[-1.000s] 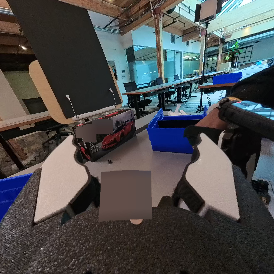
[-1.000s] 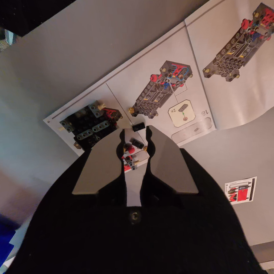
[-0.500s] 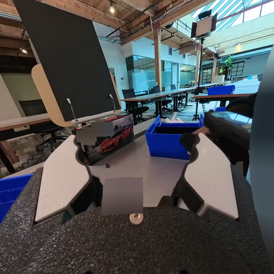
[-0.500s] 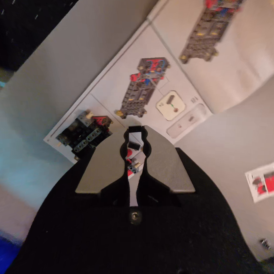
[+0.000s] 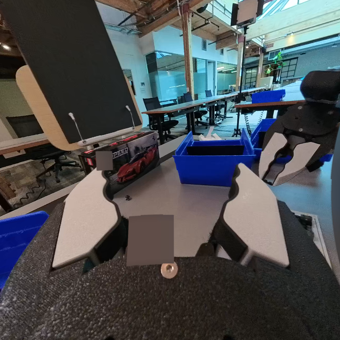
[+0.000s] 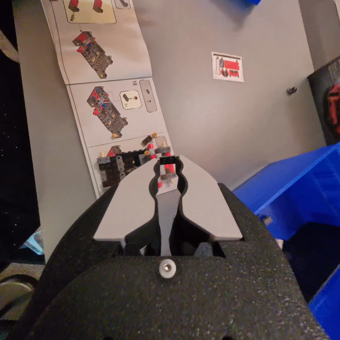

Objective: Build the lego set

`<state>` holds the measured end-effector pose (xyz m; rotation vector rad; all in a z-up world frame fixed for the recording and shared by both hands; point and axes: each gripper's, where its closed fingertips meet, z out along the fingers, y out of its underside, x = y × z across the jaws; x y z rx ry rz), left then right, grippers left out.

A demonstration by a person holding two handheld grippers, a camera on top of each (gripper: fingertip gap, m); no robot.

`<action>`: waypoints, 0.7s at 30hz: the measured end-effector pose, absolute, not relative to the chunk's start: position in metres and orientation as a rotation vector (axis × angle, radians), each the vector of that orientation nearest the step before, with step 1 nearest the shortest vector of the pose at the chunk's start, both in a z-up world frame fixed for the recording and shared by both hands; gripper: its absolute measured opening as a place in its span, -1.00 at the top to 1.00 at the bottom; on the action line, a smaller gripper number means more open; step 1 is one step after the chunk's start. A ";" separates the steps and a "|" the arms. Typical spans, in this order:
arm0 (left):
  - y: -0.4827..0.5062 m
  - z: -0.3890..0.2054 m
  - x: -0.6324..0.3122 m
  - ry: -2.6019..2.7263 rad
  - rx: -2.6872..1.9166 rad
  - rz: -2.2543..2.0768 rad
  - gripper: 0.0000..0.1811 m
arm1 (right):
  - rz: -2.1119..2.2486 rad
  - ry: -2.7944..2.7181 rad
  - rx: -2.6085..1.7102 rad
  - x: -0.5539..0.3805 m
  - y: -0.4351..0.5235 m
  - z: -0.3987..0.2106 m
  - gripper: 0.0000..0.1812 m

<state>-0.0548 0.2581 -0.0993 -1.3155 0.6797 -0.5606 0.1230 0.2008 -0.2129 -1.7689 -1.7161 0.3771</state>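
Note:
My right gripper [image 6: 167,159] is shut on a small black plate [image 6: 167,160] pinched at its fingertips, held above the table. Just below and left lies the partly built black, grey and red chassis [image 6: 119,169] on the open instruction booklet [image 6: 110,103]. Small loose red and grey pieces [image 6: 166,170] lie beside the chassis. In the left wrist view my left gripper [image 5: 170,176] is open and empty, level above the grey table [image 5: 165,198]. The right gripper [image 5: 270,179] shows there at the right with the black plate [image 5: 269,180] at its tips.
The set's box with a red car [image 5: 128,161] stands behind the left gripper. A blue bin [image 5: 207,165] sits at mid-right, and another blue bin [image 6: 298,193] is close to the right gripper. A sticker sheet [image 6: 227,66] and a small dark piece [image 5: 127,198] lie on the table.
My right gripper closed on the black plate, lifted it from the booklet and swung around above the chassis. It now shows fingers-first in the left wrist view. The left gripper stayed open, nearly still.

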 end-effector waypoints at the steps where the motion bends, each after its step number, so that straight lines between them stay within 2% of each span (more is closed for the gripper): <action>1: 0.256 -0.099 -0.052 0.694 -1.316 -0.559 -0.39 | 0.393 -1.695 -1.788 0.125 0.197 -0.218 0.82; 10: 0.255 -0.128 -0.031 0.838 -1.404 -0.531 -0.41 | 0.476 -1.626 -1.826 0.127 0.181 -0.234 0.83; 16: 0.253 -0.139 -0.023 0.885 -1.417 -0.570 -0.30 | 0.496 -1.596 -1.824 0.125 0.180 -0.237 0.83; 21: 0.264 -0.146 -0.029 0.862 -1.422 -0.494 -0.30 | 0.520 -1.585 -1.833 0.125 0.178 -0.245 0.83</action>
